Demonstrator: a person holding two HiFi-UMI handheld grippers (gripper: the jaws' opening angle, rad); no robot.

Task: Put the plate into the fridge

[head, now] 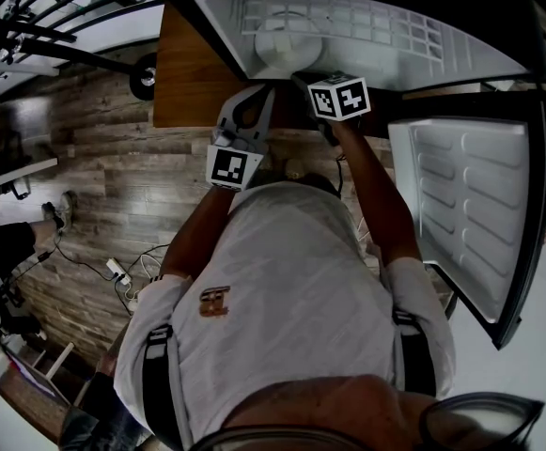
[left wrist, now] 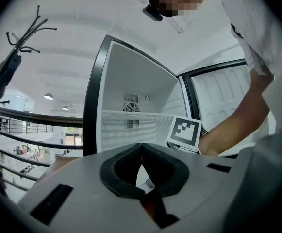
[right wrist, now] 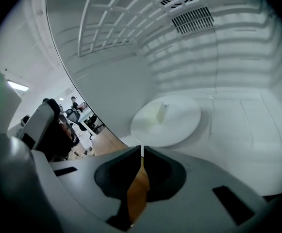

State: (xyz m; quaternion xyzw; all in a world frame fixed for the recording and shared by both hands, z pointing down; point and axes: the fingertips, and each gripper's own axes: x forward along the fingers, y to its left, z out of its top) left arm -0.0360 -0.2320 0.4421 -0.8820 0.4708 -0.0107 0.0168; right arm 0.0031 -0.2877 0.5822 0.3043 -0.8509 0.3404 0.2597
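Inside the open fridge (right wrist: 238,57), on its smooth white floor, lies one round, flat white plate (right wrist: 167,120) bearing a single pale wedge-shaped piece (right wrist: 159,113). The back wall is ribbed, one white grid shelf (right wrist: 111,28) hangs above, and bare floor lies to the plate's right. The right gripper (right wrist: 141,149) is near the plate's rim, fingers together, empty. The left gripper (left wrist: 141,147), outside the fridge, likewise has its fingers together on nothing.

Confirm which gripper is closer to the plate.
The right gripper: it points into the fridge with the plate just ahead; the left gripper hangs back outside.
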